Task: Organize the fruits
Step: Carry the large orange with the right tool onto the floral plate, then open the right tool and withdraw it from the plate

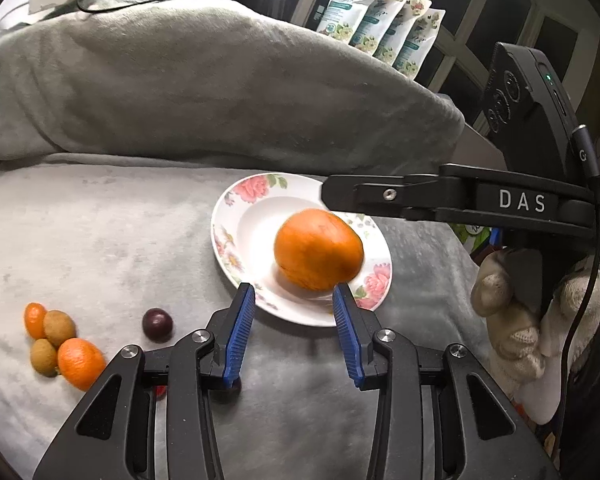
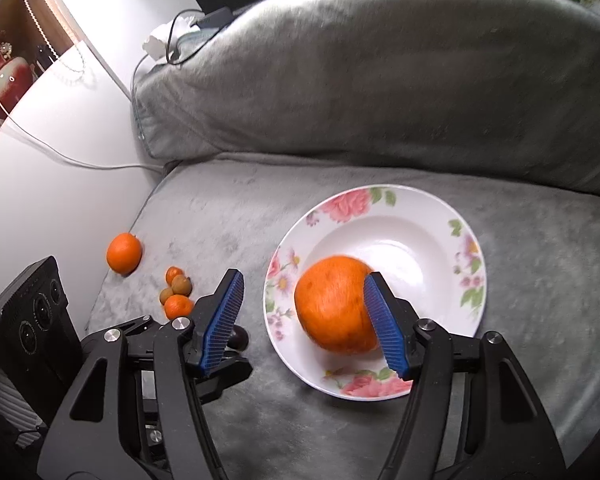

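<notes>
A large orange [image 1: 318,254] lies in a white plate with pink flowers [image 1: 256,190] on a grey blanket. My left gripper [image 1: 294,292] is open just short of the plate's near rim, with nothing between its blue pads. My right gripper [image 2: 305,277] is also open over the plate [image 2: 432,216]. Its right pad stands in front of the orange [image 2: 332,308], and its left pad is well clear of the fruit. Loose fruit sits to the left: two small oranges [image 1: 80,362], two brown fruits [image 1: 59,326] and a dark plum [image 1: 157,324].
A lone mandarin [image 2: 124,252] rests near the blanket's left edge. A big grey cushion [image 1: 220,80] rises behind the plate. Printed pouches [image 1: 380,12] stand at the back. A gloved hand [image 1: 512,320] holds the right tool at the right side.
</notes>
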Tool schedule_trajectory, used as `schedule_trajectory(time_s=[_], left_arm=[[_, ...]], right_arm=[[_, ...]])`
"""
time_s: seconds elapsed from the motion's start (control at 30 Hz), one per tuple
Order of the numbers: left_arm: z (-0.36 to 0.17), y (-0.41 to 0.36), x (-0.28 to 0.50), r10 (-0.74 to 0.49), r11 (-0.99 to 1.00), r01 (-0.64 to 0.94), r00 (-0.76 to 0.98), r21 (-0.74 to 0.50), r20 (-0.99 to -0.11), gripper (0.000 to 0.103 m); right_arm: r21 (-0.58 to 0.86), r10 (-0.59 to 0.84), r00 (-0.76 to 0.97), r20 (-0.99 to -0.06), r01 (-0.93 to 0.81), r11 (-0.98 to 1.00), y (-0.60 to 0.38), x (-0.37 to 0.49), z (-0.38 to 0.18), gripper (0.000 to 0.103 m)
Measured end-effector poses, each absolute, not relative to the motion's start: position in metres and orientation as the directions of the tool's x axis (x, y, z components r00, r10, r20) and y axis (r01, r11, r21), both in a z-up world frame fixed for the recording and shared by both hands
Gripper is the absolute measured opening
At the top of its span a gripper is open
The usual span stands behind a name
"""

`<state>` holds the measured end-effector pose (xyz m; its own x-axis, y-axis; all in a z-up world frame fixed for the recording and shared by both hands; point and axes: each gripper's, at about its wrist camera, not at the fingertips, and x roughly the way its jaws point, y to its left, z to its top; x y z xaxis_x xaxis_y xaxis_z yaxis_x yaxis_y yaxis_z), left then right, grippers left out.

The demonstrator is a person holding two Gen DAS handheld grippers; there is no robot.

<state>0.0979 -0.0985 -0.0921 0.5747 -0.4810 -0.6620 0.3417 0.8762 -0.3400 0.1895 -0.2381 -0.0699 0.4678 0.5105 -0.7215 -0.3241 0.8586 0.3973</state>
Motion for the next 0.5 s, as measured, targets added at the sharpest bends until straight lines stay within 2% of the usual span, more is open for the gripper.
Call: schedule_trajectory(time_s=[0.13, 0.2, 0.5], left_arm=[[-0.088, -0.094, 0.094, -0.474, 0.88, 0.341, 0.589, -0.331, -0.655, 0.038], [-0.086, -0.093, 0.092, -0.472, 0.881, 0.339, 0.597, -0.329, -0.649, 0.038], [-0.08, -0.069, 0.087, -0.421, 0.907, 0.308, 0.643, -0.287, -0.64, 0.05]], right_arm=[[0.383, 0.499, 0.493, -0.713, -0.323, 0.866, -0.241, 0.185, -0.065, 0.067], [0.377, 0.495, 0.503, -0.709, -0.322, 0.868, -0.242, 0.183, -0.064, 0.071], [0.338, 0.476, 0.562, -0.676, -0.337, 0.879, -0.241, 0.168, -0.056, 0.081]])
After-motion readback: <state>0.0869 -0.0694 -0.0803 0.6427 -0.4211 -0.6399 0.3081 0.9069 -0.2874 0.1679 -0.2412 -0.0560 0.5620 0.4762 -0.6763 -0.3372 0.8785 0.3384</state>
